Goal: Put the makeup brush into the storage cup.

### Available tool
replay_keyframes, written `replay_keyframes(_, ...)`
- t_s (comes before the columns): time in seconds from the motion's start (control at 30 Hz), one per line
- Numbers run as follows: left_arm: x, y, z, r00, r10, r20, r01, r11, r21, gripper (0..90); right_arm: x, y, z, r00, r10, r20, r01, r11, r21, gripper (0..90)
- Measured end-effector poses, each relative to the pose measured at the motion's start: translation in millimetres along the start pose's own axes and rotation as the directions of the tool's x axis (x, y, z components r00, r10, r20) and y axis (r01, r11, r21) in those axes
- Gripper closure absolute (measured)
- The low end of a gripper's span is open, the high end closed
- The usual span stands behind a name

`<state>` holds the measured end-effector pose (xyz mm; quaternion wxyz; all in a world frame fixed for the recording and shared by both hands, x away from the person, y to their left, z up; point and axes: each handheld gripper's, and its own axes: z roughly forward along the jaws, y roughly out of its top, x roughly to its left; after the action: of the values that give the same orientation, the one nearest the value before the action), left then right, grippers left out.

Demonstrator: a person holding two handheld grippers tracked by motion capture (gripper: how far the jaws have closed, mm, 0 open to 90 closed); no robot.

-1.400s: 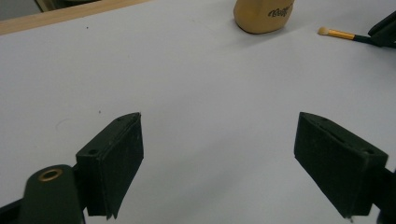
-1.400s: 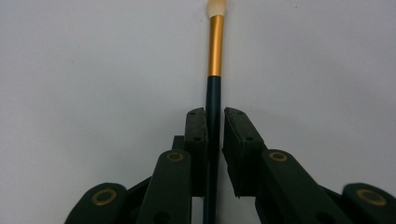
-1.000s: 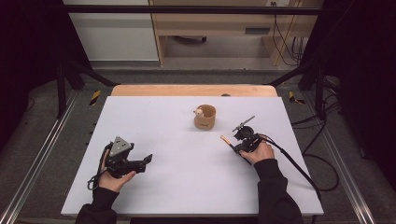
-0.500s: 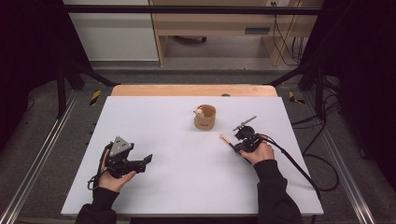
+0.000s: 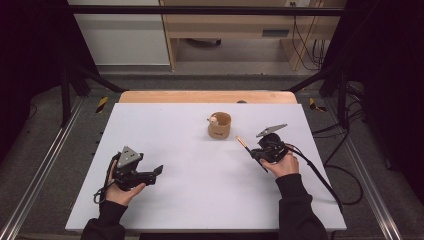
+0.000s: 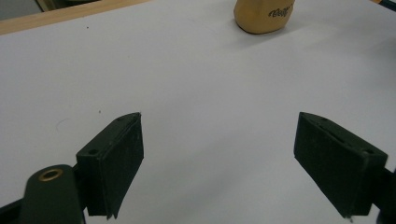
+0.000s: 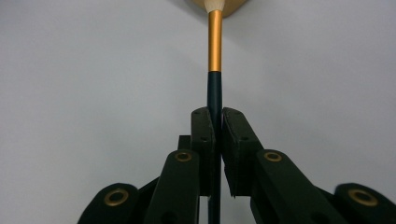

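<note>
The right gripper [image 7: 217,116] is clenched on a slim black-and-gold brush [image 7: 215,46], whose pale tip points at the tan cup [image 5: 219,125] just beyond, mid-table. The left gripper [image 6: 219,163] sits released at the near left, well apart from both.

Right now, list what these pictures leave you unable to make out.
- Brush: right gripper view, tip cut off by the top edge; rear shaft hidden between the right gripper jaws.
- Cup: left gripper view, top cut off; print partly cut.
- Cup contents: high view, something pale at the rim, too small to identify.
</note>
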<state>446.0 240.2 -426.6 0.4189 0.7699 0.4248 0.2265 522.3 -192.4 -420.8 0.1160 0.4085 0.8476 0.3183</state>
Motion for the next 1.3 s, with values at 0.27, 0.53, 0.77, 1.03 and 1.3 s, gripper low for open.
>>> replay_keyframes(0.27,-0.1,0.2,0.0,1.0,-0.001,-0.001,0.001,1.0,-0.001,15.2,2.4,-0.2,-17.4,0.9999,0.011,-0.001,-0.011,0.992,-0.127,83.5)
replay_keyframes(0.53,0.9,0.1,0.1,1.0,-0.008,-0.001,0.008,1.0,-0.001,15.2,4.1,-0.3,-32.5,0.999,0.042,0.014,-0.036,0.963,-0.267,83.5)
replay_keyframes(0.77,2.4,0.1,0.0,0.9999,-0.011,-0.002,0.011,0.9999,0.0,15.2,5.6,2.4,-37.2,0.9983,0.054,0.021,-0.045,0.949,-0.311,83.6)
replay_keyframes(1.03,3.1,-0.1,-0.1,0.9999,-0.016,-0.004,0.016,0.9999,-0.004,15.1,13.6,19.8,-43.7,0.9991,0.024,0.034,-0.01,0.933,-0.359,83.5)
replay_keyframes(1.3,3.7,-0.3,-0.8,0.9998,-0.019,-0.005,0.019,0.9998,-0.007,15.1,17.0,34.8,-47.8,0.9982,0.038,0.047,-0.016,0.914,-0.406,83.5)
